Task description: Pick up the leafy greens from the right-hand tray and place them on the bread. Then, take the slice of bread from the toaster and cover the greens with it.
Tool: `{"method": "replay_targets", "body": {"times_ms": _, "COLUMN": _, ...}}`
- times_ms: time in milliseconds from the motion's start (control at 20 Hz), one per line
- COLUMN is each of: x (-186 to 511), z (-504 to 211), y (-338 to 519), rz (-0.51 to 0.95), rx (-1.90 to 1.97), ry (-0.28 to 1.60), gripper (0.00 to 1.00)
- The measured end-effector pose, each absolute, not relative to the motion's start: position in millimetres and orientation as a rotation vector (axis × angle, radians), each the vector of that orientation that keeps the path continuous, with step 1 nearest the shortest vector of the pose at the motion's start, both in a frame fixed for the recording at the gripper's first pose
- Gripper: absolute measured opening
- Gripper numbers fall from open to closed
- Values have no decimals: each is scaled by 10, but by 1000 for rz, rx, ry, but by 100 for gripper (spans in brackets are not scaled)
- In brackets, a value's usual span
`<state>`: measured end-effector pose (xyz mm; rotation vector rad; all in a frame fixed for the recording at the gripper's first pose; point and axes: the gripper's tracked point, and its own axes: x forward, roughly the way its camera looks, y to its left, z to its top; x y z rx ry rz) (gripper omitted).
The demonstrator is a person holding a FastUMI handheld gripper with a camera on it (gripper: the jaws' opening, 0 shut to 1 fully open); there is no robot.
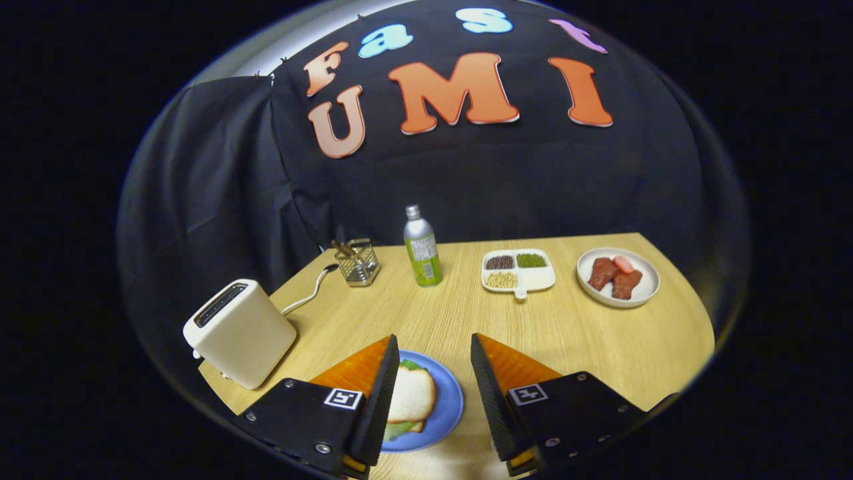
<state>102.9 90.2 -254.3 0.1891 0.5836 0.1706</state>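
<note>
A blue plate (448,407) lies on the wooden table between my two fingers. On it a slice of bread (411,396) covers leafy greens (413,365), whose green edges stick out at the far side and the near side. My gripper (433,347) hangs above the plate, open, with nothing between its fingers. A cream toaster (238,331) stands to the left of the fingers, its slot facing up; I cannot see into the slot.
Beyond the fingers stand a green-labelled bottle (422,247), a wire basket (357,262), a white divided tray (518,273) with grains and green bits, and a white plate (618,277) with reddish meat pieces. The toaster's cord (308,293) runs back toward the basket.
</note>
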Motion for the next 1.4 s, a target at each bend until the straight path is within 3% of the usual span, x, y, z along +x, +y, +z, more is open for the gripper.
{"method": "replay_targets", "body": {"times_ms": 400, "x": 747, "z": -1094, "y": 605, "rz": 112, "rx": 69, "ry": 229, "gripper": 76}}
{"method": "replay_targets", "body": {"times_ms": 800, "x": 192, "z": -475, "y": 207, "rz": 19, "rx": 26, "ry": 70, "gripper": 96}}
{"method": "replay_targets", "body": {"times_ms": 1400, "x": -193, "z": -209, "y": -197, "rz": -44, "rx": 39, "ry": -42, "gripper": 97}}
